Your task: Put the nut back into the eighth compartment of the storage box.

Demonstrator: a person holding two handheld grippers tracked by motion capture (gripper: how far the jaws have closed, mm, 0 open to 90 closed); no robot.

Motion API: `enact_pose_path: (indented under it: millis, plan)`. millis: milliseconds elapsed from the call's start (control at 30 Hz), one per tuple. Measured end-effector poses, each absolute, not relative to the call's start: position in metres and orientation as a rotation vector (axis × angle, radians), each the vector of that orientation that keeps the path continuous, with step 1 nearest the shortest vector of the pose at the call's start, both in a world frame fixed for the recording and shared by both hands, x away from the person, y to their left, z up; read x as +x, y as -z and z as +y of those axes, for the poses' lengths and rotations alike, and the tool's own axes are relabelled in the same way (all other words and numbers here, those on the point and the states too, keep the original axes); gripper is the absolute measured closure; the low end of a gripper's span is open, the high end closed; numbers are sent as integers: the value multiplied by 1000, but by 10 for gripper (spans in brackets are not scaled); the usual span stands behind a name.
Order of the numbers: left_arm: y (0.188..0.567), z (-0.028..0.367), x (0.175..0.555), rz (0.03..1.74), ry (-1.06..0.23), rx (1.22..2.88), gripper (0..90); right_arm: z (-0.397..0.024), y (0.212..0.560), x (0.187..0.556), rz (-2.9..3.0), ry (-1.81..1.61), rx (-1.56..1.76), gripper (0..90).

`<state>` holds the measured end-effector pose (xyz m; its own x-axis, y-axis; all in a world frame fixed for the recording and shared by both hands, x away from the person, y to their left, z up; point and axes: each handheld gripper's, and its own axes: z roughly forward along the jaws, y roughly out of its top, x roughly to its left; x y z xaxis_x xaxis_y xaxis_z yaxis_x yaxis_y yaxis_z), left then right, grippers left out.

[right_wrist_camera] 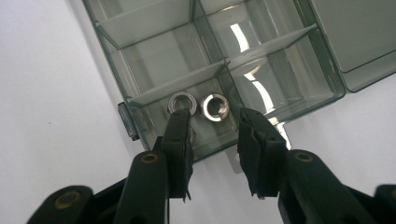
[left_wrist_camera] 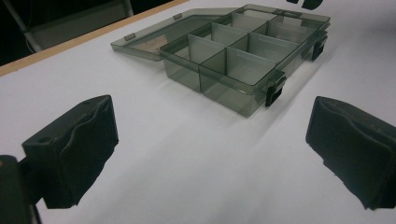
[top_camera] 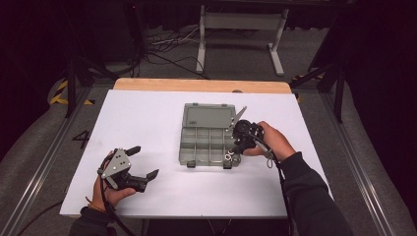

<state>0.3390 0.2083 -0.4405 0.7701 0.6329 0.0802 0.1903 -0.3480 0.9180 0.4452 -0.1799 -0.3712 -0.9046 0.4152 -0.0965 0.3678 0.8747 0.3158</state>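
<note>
A smoky clear compartment box (top_camera: 209, 140) lies open in the middle of the white table, its lid (top_camera: 208, 116) folded back. Two metal nuts (right_wrist_camera: 215, 107) (right_wrist_camera: 180, 101) lie in its near right corner compartment. My right gripper (top_camera: 235, 143) (right_wrist_camera: 212, 119) hangs over that compartment, open, one nut just beyond the gap between its fingertips and the other partly under the left fingertip. My left gripper (top_camera: 146, 161) (left_wrist_camera: 210, 135) rests open near the table's front left, well apart from the box (left_wrist_camera: 243, 60), nothing between its jaws.
The white table surface (top_camera: 147, 123) has a wooden far edge (top_camera: 201, 84). Beyond it stand a white metal frame (top_camera: 241, 29) and cables on the floor. Two black latches (left_wrist_camera: 275, 88) sit on the box's front wall.
</note>
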Motion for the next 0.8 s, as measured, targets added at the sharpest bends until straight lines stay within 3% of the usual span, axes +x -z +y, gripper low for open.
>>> enact_pose_path:
  millis: [300,800]
  plan:
    - [441,208,339,626,-528,1911,28,-185,366,440,2857,-486,607,610]
    - [441,207,339,627,-522,1916,28,-195,357,435,2786,-546,624,440]
